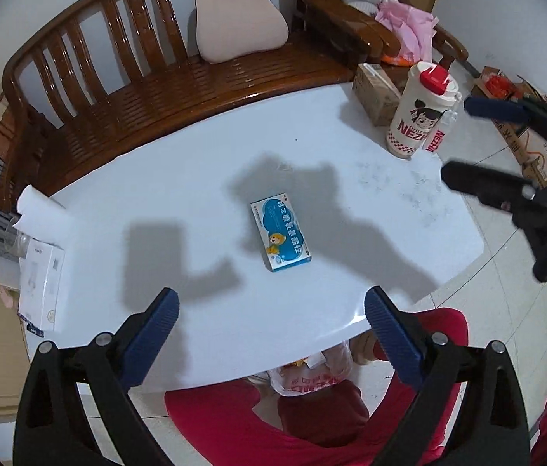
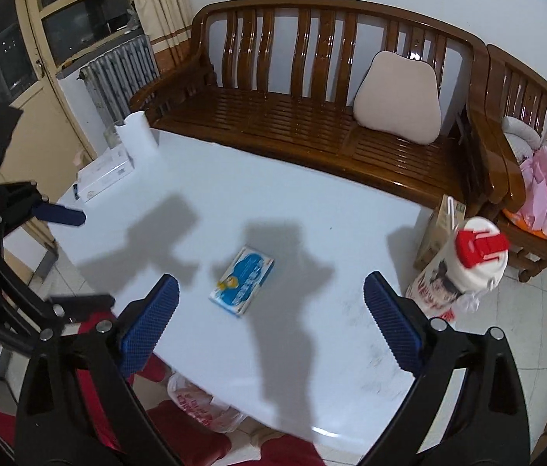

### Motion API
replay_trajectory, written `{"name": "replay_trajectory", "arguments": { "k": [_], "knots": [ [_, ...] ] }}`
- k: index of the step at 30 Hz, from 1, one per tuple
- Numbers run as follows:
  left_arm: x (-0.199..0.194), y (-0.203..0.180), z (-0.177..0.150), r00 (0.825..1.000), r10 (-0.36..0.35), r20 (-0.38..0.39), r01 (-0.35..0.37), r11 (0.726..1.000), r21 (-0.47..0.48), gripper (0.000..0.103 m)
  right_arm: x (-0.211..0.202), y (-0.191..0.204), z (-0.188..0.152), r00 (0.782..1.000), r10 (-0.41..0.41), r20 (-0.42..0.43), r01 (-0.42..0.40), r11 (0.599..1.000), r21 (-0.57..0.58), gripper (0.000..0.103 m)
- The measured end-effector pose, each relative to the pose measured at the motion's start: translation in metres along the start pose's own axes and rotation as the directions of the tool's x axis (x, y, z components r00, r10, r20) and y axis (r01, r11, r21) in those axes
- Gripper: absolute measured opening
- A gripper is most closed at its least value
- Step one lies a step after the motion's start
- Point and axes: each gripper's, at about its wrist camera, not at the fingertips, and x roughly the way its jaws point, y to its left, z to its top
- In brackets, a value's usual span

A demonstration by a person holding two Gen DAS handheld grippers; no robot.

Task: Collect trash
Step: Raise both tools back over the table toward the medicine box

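Observation:
A small blue-and-white carton with a cartoon bear (image 1: 281,231) (image 2: 243,280) lies flat near the middle of the white table (image 1: 203,163) (image 2: 312,209). My left gripper (image 1: 271,330) hangs high above the table's near edge, open, with nothing between its blue pads. My right gripper (image 2: 271,322) is also raised and open, with nothing in it. Each shows in the other's view: the right gripper (image 1: 487,147) at the right, the left gripper (image 2: 71,258) at the left. A white plastic bag with red print (image 1: 308,376) (image 2: 199,404) sits below the near table edge, between the person's red-clad legs (image 1: 234,427).
A tall white cup with a red lid (image 1: 421,112) (image 2: 463,268) and a cardboard box (image 1: 376,93) (image 2: 438,229) stand at the table's right end. A white box (image 1: 40,283) (image 2: 106,173) and a paper roll (image 1: 36,206) (image 2: 139,136) occupy the left end. A wooden bench (image 1: 180,85) (image 2: 312,116) stands behind.

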Motion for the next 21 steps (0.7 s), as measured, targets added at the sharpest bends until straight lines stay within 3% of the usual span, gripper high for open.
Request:
{"name": "replay_trajectory", "arguments": {
  "k": [8,16,21],
  "knots": [
    [0.060,0.001,0.018,0.999,0.005,-0.046,-0.007,1.000,-0.030,0.094,0.045,-0.026,0.012,0.999,0.010,-0.033,-0.009,0.999,0.030,0.094],
    [0.107,0.008,0.030,0.992,-0.089,-0.095,0.079,0.992,-0.101,0.094,0.093,-0.038,0.020,0.995,0.032,-0.095,-0.028,0.999,0.038,0.094],
    [0.134,0.008,0.032,0.986,-0.091,-0.141,0.076,0.991,-0.107,0.094,0.125,-0.042,0.023,0.990,0.040,-0.134,-0.034,0.999,0.041,0.094]
  ]
}}
